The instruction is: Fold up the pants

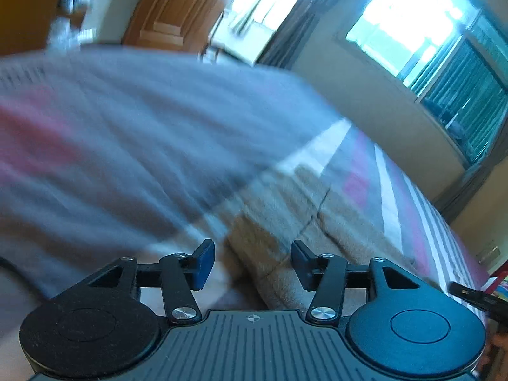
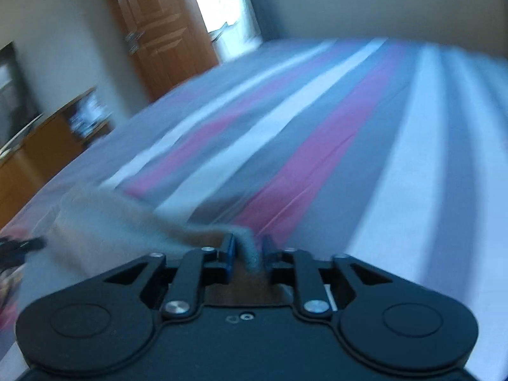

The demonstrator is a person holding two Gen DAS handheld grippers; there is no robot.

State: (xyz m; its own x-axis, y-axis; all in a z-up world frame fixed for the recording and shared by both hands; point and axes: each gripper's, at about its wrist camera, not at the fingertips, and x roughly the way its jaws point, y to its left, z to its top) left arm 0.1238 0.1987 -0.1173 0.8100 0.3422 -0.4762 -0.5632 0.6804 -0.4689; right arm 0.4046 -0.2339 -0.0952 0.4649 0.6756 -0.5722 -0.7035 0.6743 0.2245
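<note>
Fleecy tan pants (image 1: pixel 285 222) lie on the striped bed (image 2: pixel 317 143); right gripper (image 2: pixel 249 254) pinches a soft, limp edge; left gripper (image 1: pixel 252 262) gapes empty. Best gripped at hems.

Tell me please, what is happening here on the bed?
A person is folding tan fleece pants on a striped bedsheet. The right claw is shut on an edge of the fabric, while the left claw is open above the pants and holds nothing. Both views are blurred.
</note>
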